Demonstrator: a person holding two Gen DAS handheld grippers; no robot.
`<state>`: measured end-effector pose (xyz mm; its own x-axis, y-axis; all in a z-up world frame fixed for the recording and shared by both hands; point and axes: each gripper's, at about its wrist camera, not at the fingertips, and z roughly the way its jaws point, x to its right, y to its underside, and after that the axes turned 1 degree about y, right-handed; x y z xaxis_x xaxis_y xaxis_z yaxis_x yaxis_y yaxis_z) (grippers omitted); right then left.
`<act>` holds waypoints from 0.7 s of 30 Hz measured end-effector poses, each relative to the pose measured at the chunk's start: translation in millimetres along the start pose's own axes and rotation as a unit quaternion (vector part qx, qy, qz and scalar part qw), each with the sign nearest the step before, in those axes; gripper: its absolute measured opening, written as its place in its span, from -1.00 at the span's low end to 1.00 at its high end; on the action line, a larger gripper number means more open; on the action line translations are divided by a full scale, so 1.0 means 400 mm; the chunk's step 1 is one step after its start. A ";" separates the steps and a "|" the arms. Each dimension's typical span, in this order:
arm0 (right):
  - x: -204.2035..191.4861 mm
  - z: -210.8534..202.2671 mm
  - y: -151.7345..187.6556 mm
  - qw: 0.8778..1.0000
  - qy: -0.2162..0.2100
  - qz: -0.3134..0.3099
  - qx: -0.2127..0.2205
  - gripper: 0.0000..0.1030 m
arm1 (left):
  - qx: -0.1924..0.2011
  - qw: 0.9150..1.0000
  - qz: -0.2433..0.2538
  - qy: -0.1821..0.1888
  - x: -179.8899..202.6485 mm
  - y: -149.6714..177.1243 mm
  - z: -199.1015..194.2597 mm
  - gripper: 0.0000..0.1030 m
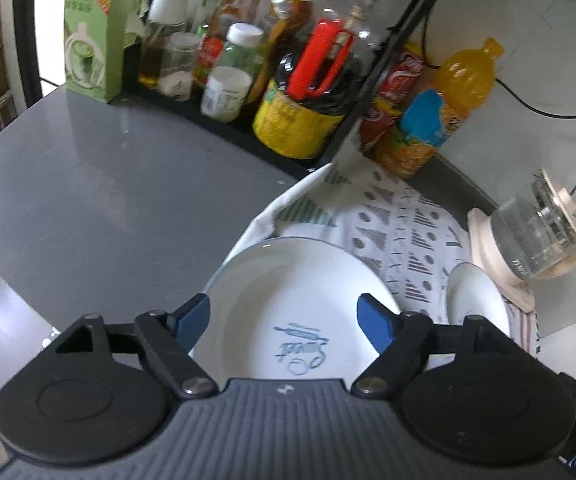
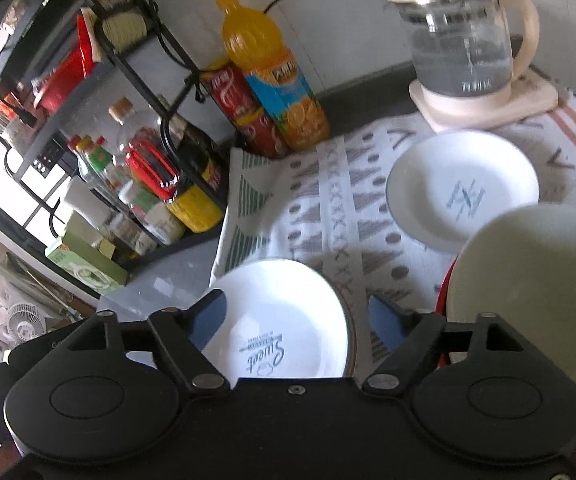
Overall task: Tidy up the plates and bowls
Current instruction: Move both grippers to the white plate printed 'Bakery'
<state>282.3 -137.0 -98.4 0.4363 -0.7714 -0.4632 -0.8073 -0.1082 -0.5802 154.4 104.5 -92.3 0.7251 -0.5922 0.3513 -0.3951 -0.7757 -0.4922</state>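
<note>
Both tongs, left and right, spread wide, holding nothing, above big plate at lower centre; presumably parked on cloth for stacking.

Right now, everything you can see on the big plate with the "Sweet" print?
The plate is white, glossy like ceramic, round with a shallow well, a thin dark rim and blue "Sweet" lettering at its centre. It lies flat and face up on the patterned cloth, near the cloth's edge. Neither open claw touches it.
</note>
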 end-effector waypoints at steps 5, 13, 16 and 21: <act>0.015 -0.021 -0.038 1.000 0.006 0.001 0.012 0.72 | -0.004 1.000 0.022 0.021 0.066 -0.017 0.002 0.59; 0.075 -0.055 -0.098 0.999 0.022 0.022 0.033 0.73 | -0.016 0.996 0.061 0.062 0.195 -0.049 0.040 0.59; 0.105 -0.062 -0.120 0.998 0.032 0.034 0.042 0.73 | -0.027 0.994 0.074 0.073 0.240 -0.056 0.059 0.59; 0.158 -0.057 -0.152 0.996 0.054 0.060 0.046 0.73 | -0.045 0.991 0.091 0.090 0.301 -0.072 0.099 0.59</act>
<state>349.8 -193.5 -77.1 0.2895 -0.8388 -0.4611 -0.8090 0.0431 -0.5862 275.3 64.2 -67.3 0.5279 -0.7468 0.4045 -0.5648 -0.6644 -0.4894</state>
